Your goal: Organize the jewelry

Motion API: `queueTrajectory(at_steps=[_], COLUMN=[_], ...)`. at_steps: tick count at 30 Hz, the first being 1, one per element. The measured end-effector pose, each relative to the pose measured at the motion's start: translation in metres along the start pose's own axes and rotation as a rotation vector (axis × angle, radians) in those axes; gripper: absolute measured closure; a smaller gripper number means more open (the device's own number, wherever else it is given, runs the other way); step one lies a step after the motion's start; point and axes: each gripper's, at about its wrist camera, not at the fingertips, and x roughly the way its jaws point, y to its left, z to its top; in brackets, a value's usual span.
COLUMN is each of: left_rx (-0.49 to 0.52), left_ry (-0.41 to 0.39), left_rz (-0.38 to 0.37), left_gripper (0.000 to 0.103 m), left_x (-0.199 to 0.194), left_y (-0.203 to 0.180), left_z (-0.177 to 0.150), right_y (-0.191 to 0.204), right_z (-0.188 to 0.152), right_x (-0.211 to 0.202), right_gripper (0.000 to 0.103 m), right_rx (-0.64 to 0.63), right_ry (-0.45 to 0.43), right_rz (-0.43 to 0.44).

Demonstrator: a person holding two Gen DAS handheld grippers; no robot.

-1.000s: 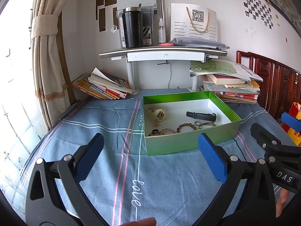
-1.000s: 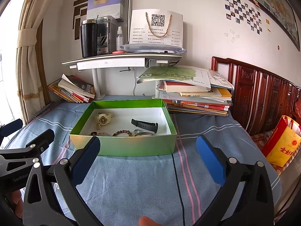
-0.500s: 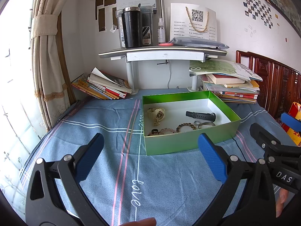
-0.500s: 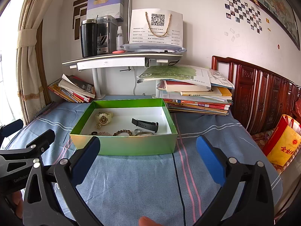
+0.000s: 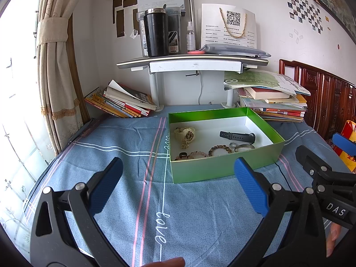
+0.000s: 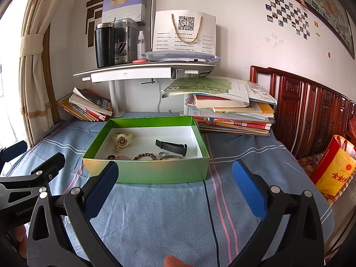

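Note:
A green box (image 5: 222, 166) (image 6: 146, 171) with a white floor sits on the blue cloth. Inside lie a cream watch (image 5: 185, 133) (image 6: 122, 139), a black watch (image 5: 238, 136) (image 6: 171, 146), a brown bead bracelet (image 5: 220, 149) (image 6: 144, 155), a pink bead bracelet (image 5: 195, 154), a silver bangle (image 5: 243, 148) and small rings. My left gripper (image 5: 178, 184) is open and empty, short of the box's near left corner. My right gripper (image 6: 175, 187) is open and empty, just in front of the box's near wall.
Book stacks lie behind the box at the left (image 5: 120, 104) and the right (image 5: 271, 102). A white shelf (image 5: 193, 63) with a black tumbler (image 5: 155, 33) stands at the back. A curtain (image 5: 55, 66) hangs left; a wooden headboard (image 6: 311, 111) and a yellow bag (image 6: 333, 173) are right.

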Motion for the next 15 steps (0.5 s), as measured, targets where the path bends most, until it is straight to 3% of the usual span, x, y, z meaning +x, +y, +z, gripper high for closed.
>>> queueTrajectory(at_steps=[15], left_rx=[0.003], left_ry=[0.001], left_rz=[0.003], left_gripper=[0.004], left_x=[0.0007], left_y=[-0.0012], left_z=[-0.0004], right_y=[0.0002], right_z=[0.0000], right_x=[-0.0001], right_gripper=[0.003], right_rx=[0.000], right_ry=[0.001], right_rz=[0.000])
